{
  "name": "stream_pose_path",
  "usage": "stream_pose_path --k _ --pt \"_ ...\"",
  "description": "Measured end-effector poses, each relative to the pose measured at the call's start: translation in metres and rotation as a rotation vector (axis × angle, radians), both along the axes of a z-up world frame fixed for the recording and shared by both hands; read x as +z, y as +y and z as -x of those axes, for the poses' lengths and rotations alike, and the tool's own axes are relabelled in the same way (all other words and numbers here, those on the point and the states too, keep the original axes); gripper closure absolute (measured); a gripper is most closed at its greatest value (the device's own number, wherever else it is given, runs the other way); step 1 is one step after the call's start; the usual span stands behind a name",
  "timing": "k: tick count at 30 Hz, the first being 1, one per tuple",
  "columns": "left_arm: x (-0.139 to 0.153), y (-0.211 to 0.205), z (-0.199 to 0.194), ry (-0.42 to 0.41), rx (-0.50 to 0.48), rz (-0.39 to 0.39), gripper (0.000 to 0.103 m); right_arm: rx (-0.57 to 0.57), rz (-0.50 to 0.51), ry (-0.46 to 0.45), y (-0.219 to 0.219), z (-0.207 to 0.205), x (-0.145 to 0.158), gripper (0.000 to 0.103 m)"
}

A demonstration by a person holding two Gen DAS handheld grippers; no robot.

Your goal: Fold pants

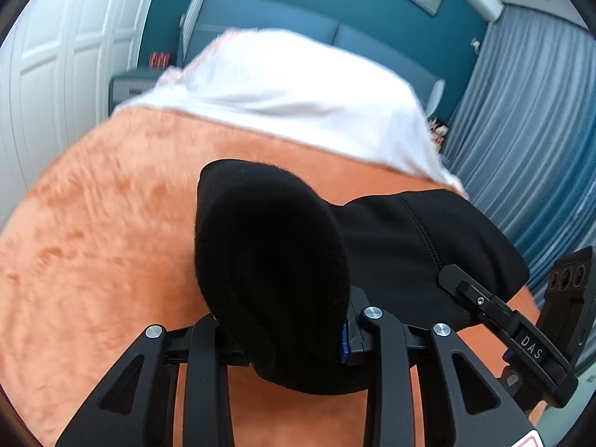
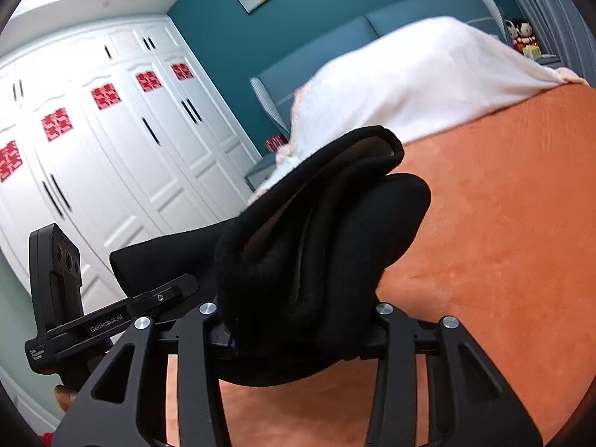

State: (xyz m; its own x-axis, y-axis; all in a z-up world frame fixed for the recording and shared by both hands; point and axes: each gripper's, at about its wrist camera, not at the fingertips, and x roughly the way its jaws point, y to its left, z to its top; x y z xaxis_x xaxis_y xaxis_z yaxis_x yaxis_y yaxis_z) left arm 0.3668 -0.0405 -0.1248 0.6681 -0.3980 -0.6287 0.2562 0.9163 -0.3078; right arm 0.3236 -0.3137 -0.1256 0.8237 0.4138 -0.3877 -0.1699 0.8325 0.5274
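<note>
The black pants [image 1: 272, 260] are lifted above an orange bedspread [image 1: 104, 246]. My left gripper [image 1: 287, 331] is shut on a bunched fold of the black pants, which hides its fingertips. The cloth stretches right to my right gripper [image 1: 465, 290], seen at the right edge. In the right wrist view my right gripper [image 2: 298, 331] is shut on a thick bunch of the black pants [image 2: 316, 246], with layers of fabric standing up over the jaws. My left gripper [image 2: 175, 290] shows at the left there, clamped on the same cloth.
A white blanket [image 1: 298, 89] covers the head of the bed, before a teal headboard [image 1: 268, 11]. White wardrobe doors [image 2: 111, 141] stand to the left, grey curtains [image 1: 529, 141] to the right. The orange bedspread [image 2: 503, 242] spreads under both grippers.
</note>
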Motion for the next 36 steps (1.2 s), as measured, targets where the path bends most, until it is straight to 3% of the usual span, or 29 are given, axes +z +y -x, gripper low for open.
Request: stream_pose_path --k 5,8,9,10,12,15,18,21,24,25,27,32,33,36 --pt "-0.108 -0.003 -0.036 0.144 0.014 -0.025 0.069 -0.005 0.011 0.167 0.004 -0.051 -0.100 0.061" --pt "-0.137 -0.004 -0.019 0.077 0.016 -0.101 0.051 -0.017 0.006 0.249 0.002 -0.050 -0.155 0.033" --pt "-0.140 -0.001 -0.012 0.059 0.013 -0.117 0.040 -0.001 -0.071 0.268 -0.007 -0.047 -0.164 0.033" --pt "-0.142 0.004 -0.006 0.062 0.010 -0.119 0.035 0.005 -0.121 0.264 -0.015 -0.043 -0.164 0.032" --pt "-0.141 0.024 0.009 0.096 0.010 -0.118 0.018 -0.029 -0.157 0.285 -0.034 -0.030 -0.158 0.017" --pt "-0.131 0.060 0.025 0.097 0.013 -0.166 0.016 -0.130 -0.078 0.305 -0.061 0.005 -0.142 0.015" --pt "-0.103 0.093 0.037 0.058 0.098 -0.231 0.017 -0.205 0.071 0.198 -0.066 0.036 -0.094 0.024" --pt "-0.060 0.099 0.023 0.039 0.153 -0.163 0.017 -0.180 0.183 0.054 -0.043 0.038 -0.035 0.026" --pt "-0.034 0.069 -0.007 0.026 0.163 -0.136 0.017 -0.101 0.226 0.027 -0.005 0.003 -0.011 0.044" --pt "-0.031 0.056 -0.017 0.031 0.166 -0.161 0.017 -0.087 0.243 0.040 0.004 -0.009 -0.015 0.048" --pt "-0.040 0.018 -0.047 0.079 0.154 -0.233 0.017 -0.037 0.291 0.111 0.029 -0.052 -0.033 0.075" --pt "-0.117 -0.028 -0.104 0.187 0.212 -0.472 0.014 -0.078 0.438 0.256 0.036 -0.109 -0.107 0.082" --pt "-0.128 -0.025 -0.109 0.212 0.210 -0.473 0.007 -0.083 0.455 0.289 0.029 -0.114 -0.125 0.084" --pt "-0.150 0.001 -0.118 0.244 0.222 -0.297 0.005 -0.089 0.399 0.294 0.003 -0.121 -0.155 0.084"
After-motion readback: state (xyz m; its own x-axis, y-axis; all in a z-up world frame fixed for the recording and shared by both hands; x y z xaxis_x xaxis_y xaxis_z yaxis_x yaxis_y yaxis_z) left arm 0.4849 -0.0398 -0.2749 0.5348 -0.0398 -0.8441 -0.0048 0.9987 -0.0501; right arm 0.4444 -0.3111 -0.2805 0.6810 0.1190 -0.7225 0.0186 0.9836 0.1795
